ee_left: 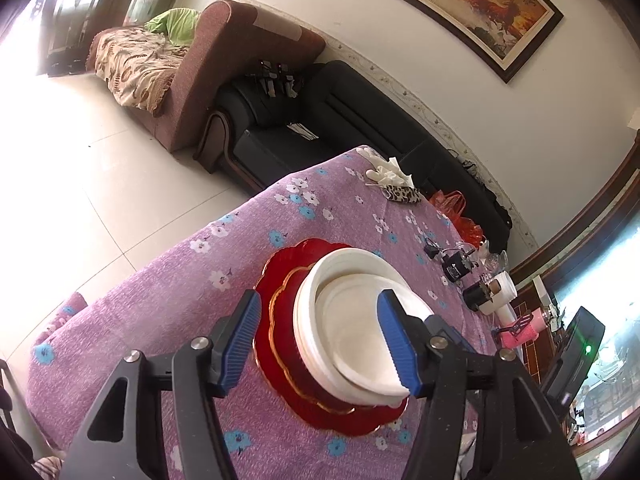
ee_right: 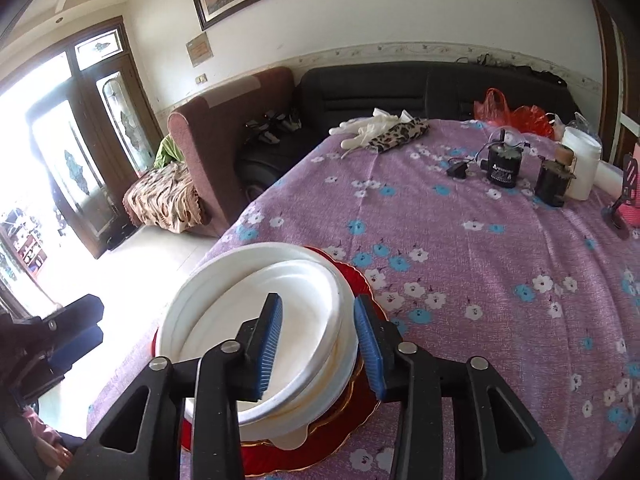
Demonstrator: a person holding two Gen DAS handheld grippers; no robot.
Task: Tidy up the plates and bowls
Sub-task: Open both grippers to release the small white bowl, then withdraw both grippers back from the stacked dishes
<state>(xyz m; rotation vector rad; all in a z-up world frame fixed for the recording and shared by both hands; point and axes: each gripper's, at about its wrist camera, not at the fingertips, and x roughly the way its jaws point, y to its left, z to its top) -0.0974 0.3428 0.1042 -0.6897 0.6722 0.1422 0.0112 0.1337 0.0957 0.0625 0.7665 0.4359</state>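
Observation:
A stack stands on the purple flowered tablecloth [ee_left: 168, 280]: a large red scalloped plate [ee_left: 276, 368] at the bottom, a smaller red gold-rimmed plate [ee_left: 280, 320] on it, then a white bowl [ee_left: 308, 320] with a smaller white dish [ee_left: 360, 340] tilted inside. The stack also shows in the right wrist view: the white bowl [ee_right: 192, 292], the inner dish [ee_right: 288, 292], the red plate [ee_right: 360, 424]. My left gripper [ee_left: 320, 344] is open, its jaws on either side of the bowl's rim. My right gripper [ee_right: 318, 344] is open, straddling the right rims of the bowl and dish.
At the table's far side lie white gloves [ee_right: 368, 128], a leopard pouch [ee_right: 400, 134], two black motors [ee_right: 504, 168], a white jar [ee_right: 580, 168] and a pink item [ee_right: 632, 200]. Red bags [ee_right: 516, 114], a black sofa [ee_right: 400, 88] and a brown armchair [ee_right: 216, 136] stand beyond.

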